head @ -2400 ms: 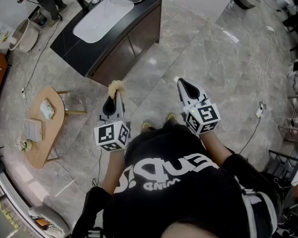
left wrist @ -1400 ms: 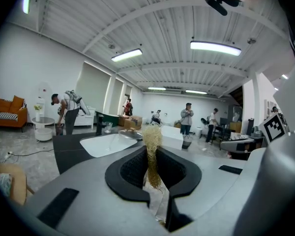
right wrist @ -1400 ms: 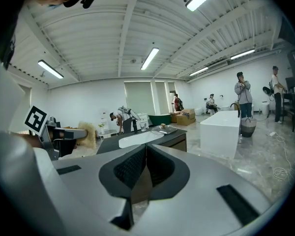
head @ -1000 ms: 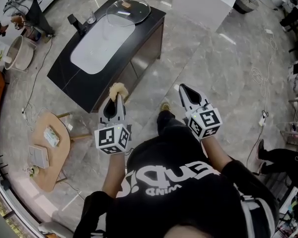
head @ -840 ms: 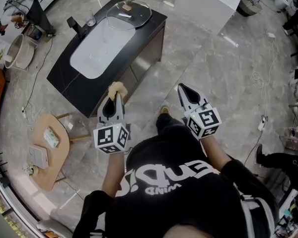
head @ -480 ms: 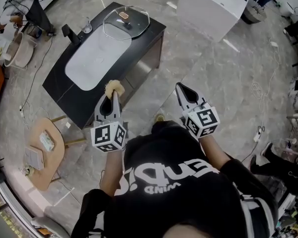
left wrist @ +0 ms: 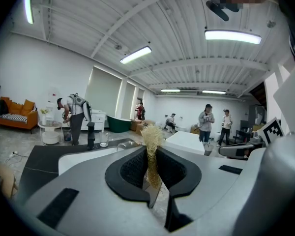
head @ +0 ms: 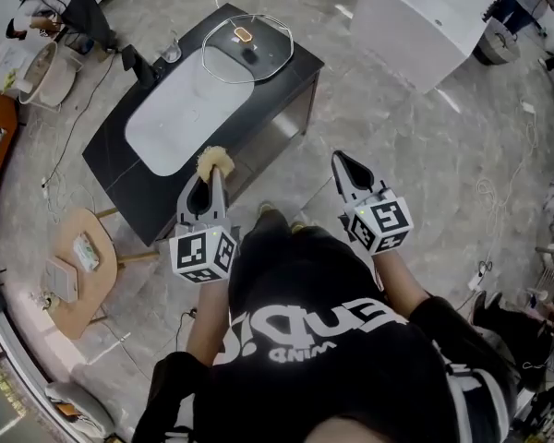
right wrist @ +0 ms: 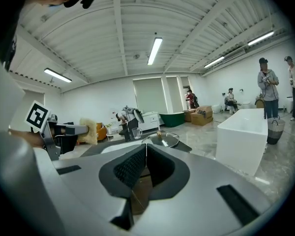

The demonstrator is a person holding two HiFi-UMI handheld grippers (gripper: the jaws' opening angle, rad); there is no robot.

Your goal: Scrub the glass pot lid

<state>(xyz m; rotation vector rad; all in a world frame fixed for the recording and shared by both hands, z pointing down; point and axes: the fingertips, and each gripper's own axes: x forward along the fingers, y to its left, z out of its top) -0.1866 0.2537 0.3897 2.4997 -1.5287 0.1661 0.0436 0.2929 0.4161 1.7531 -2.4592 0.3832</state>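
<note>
Closest in, the wearer's black shirt (head: 332,358) fills the bottom of the head view, both arms stretched out ahead over the grey marble floor (head: 415,155). The left hand-held gripper (head: 214,175) is clamped on a pale, straw-coloured scrubber (head: 212,160), and its own view shows the fibrous tuft standing up out of the jaws, pinched tight between the pads. The right hand-held gripper (head: 337,159) is level with it, well apart to the right, jaws pressed together with nothing between them. Both point at the surface (head: 106,150), a long black one standing on the floor and running diagonally away. In the head view the scrubber's tip overlaps its near long edge, and neither hand-held gripper touches it. A white oval sink (head: 180,118) is sunk along its middle. On the far long edge, left of the sink, stand a black tap (head: 129,60) and a drinking glass (head: 171,53) just beside it. And there's the target: the glass lid (head: 258,58) lies flat at the far right corner of the surface, brown knob (head: 243,35) up, its rim reaching over the sink's far end. Beyond that corner, across a strip of floor, sits a white tub (head: 434,21). Off to the left there's a round wooden table (head: 69,293) near the surface's near end, and further back a person (left wrist: 73,113) bends over
</note>
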